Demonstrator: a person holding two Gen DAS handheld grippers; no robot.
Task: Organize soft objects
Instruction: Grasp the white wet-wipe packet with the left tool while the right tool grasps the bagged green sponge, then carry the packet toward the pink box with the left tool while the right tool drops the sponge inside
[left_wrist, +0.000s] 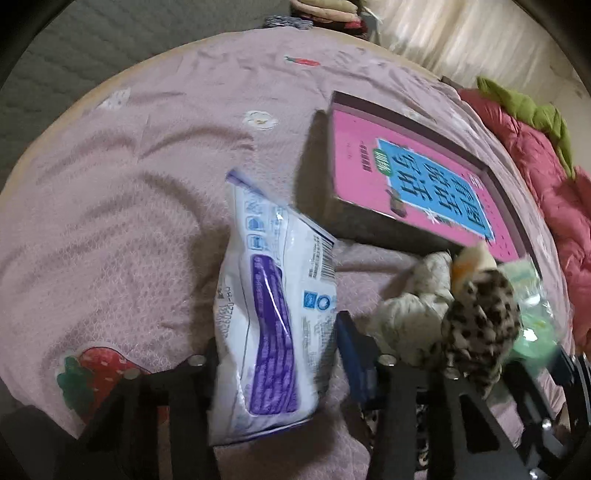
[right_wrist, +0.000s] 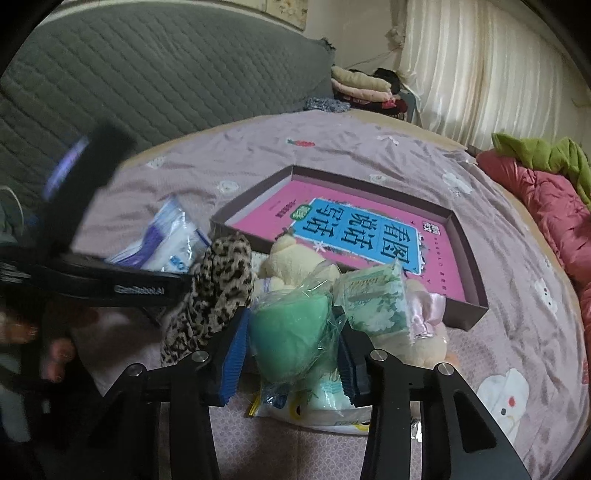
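My left gripper (left_wrist: 277, 343) is shut on a white and purple packet (left_wrist: 273, 295), which stands upright between its fingers over the mauve bed cover (left_wrist: 129, 221). My right gripper (right_wrist: 291, 354) is shut on a green plastic-wrapped packet (right_wrist: 288, 328), its blue pads (right_wrist: 236, 350) pressing both sides. Around it lie a leopard-print soft thing (right_wrist: 218, 288), a cream plush toy (right_wrist: 291, 254) and a green-printed tissue pack (right_wrist: 373, 302). A shallow box (right_wrist: 472, 258) holding a pink book (right_wrist: 332, 229) lies just behind them. The leopard-print thing (left_wrist: 480, 321) sits right of the left gripper.
A red quilt (right_wrist: 546, 206) with a green cloth (right_wrist: 535, 151) on it lies along the bed's right side. The grey quilted headboard (right_wrist: 147, 74), folded clothes (right_wrist: 362, 88) and a curtain (right_wrist: 480, 74) stand behind. A hand (right_wrist: 55, 350) holds the blurred left gripper (right_wrist: 110, 284).
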